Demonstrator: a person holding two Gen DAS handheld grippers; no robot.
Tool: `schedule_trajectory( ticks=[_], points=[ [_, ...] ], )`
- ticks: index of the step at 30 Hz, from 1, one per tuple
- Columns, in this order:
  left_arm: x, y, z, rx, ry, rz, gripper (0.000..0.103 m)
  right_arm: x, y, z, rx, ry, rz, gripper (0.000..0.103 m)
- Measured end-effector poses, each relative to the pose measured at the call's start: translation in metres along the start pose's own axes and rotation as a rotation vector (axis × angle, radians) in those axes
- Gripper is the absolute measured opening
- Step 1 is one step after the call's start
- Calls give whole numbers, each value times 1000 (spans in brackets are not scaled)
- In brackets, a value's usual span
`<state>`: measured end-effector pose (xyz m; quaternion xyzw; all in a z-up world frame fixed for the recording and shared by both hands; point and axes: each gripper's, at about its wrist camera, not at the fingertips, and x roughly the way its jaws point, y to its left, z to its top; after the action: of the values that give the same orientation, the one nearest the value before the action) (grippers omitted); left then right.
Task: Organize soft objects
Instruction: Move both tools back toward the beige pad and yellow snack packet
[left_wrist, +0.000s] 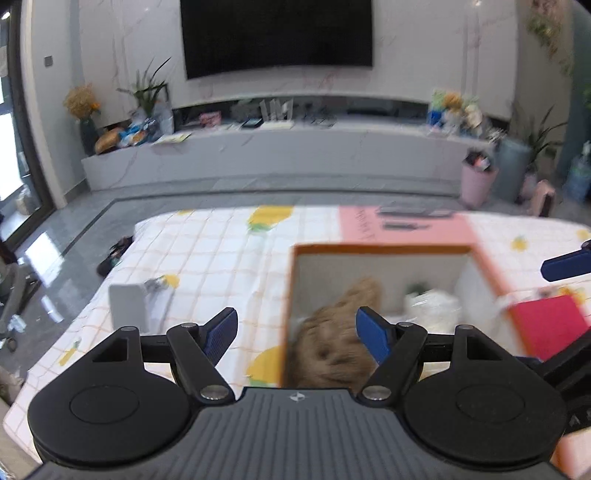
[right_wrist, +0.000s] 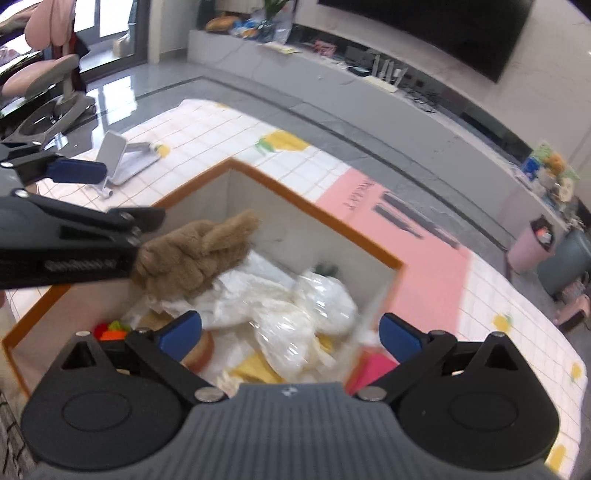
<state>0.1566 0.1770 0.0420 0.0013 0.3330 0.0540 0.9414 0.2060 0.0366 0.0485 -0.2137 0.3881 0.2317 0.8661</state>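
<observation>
box (right_wrist: 317, 206): orange-rimmed, white inside, sits directly below and ahead of both tools on the checked tablecloth (left_wrist: 207, 251).
contents: brown plush (right_wrist: 195, 258) on top at the left-tool side; white crinkled plastic bags (right_wrist: 295, 310) ahead of the right tool; yellow, orange and green bits seen underneath.
left gripper (left_wrist: 295, 332): jaws wide apart, nothing clamped; plush seen between and below the pads.
right gripper (right_wrist: 290, 328): spread fully, empty, over the bags.
risk: plush is perched high near the rim and could be snagged by a left finger (right_wrist: 77, 171) and dragged out.
risk: bags are slippery and springy; pile may rise above the rim.
</observation>
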Motion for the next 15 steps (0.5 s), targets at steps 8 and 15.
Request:
schedule_trajectory(
  ticks=[8, 15],
  points=[
    [-43, -77, 1, 84, -17, -91, 86, -68, -67, -53, 144, 8, -146, 100],
    [-62, -146, -24, 92, 10, -166, 86, -100, -122, -123, 264, 23, -251, 100]
  ],
)
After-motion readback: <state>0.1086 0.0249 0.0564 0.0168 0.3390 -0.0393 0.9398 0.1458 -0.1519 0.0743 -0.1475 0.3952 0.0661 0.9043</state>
